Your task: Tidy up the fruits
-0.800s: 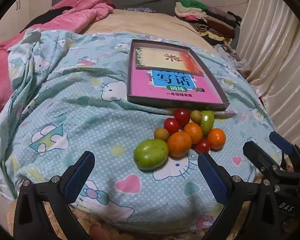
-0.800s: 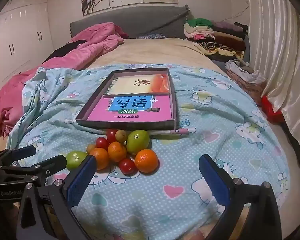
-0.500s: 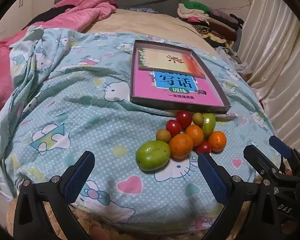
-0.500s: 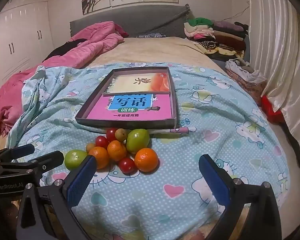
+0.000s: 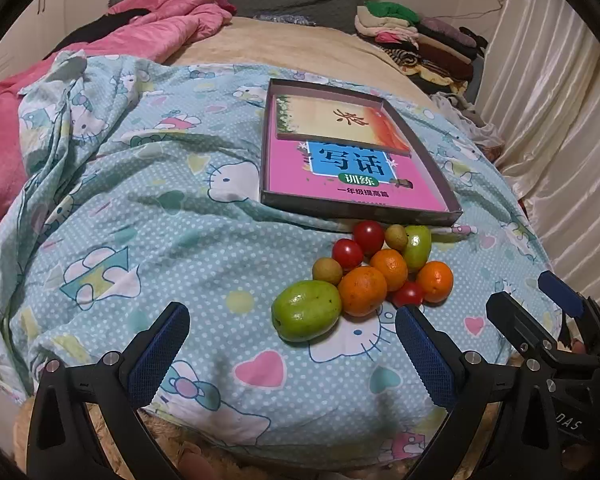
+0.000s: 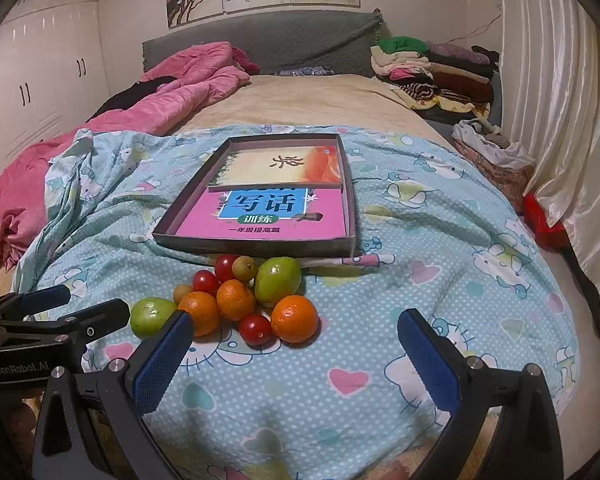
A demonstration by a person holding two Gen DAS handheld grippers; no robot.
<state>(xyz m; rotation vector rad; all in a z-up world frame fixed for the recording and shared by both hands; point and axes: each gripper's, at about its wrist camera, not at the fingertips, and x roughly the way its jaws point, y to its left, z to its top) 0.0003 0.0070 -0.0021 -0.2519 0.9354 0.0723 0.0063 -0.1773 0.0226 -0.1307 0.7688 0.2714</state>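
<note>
Fruits [image 6: 236,300] lie in one tight cluster on the blue cartoon-print quilt [image 6: 420,280], just in front of the near wall of a shallow cardboard tray [image 6: 256,246]. We count three oranges, three red tomatoes, two green fruits and two small yellowish ones, all touching or nearly so. In the right wrist view our own left finger covers part of the nearest orange [image 6: 199,312] and the edge of the green fruit [image 6: 152,316] beside it. The small yellowish fruit [image 6: 182,292] behind them shows only in part. In the left wrist view the lowest tomato [image 5: 408,294] is half hidden between two oranges.

Inside the tray two printed books overlap, so the pink book [image 6: 268,216] shows only its lower half under the pale one [image 6: 284,166].

Our left gripper [image 5: 292,354] hangs above the quilt on the near side of the cluster, jaws spread wide with nothing between them. Our right gripper [image 6: 292,360] is likewise wide apart and empty, just beside the fruit. Each gripper shows in the other's view only as a dark frame cut off at the picture's edge.

Folded clothes [image 6: 432,72] are stacked at the bed's far corner.
</note>
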